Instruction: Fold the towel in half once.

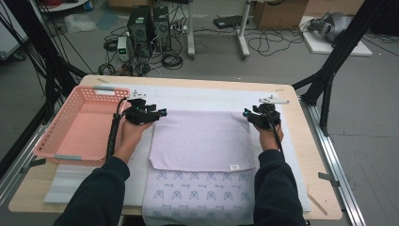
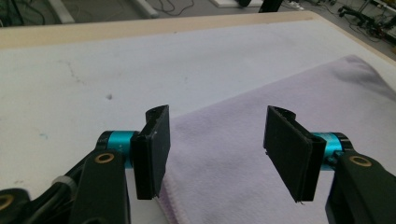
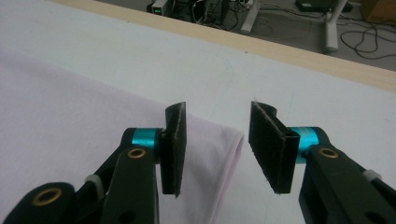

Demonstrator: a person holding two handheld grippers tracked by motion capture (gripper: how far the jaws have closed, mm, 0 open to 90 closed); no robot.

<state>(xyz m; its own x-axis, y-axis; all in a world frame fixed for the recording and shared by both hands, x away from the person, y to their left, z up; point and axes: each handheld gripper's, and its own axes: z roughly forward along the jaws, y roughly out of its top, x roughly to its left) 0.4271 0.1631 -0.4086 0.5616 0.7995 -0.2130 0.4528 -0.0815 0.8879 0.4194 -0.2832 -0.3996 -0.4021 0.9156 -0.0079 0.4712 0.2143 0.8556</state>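
A lilac towel [image 1: 202, 141] lies flat on the white mat [image 1: 197, 96], its plain layer resting over a patterned layer [image 1: 202, 193] that reaches the near table edge. My left gripper [image 1: 161, 113] hovers open at the towel's far left corner. In the left gripper view the left gripper [image 2: 217, 114] has its jaws spread wide with the towel's corner [image 2: 224, 158] between and beneath them. My right gripper [image 1: 246, 113] is open at the far right corner. In the right gripper view the right gripper [image 3: 218, 109] straddles the towel's corner [image 3: 205, 140]. Neither gripper holds anything.
A pink plastic basket [image 1: 77, 155] stands at the table's left edge, close to my left forearm. A small white label [image 1: 234, 166] marks the plain layer's near right corner. Two small metal brackets [image 1: 273, 100] lie at the far side. Computers and cables sit on the floor beyond.
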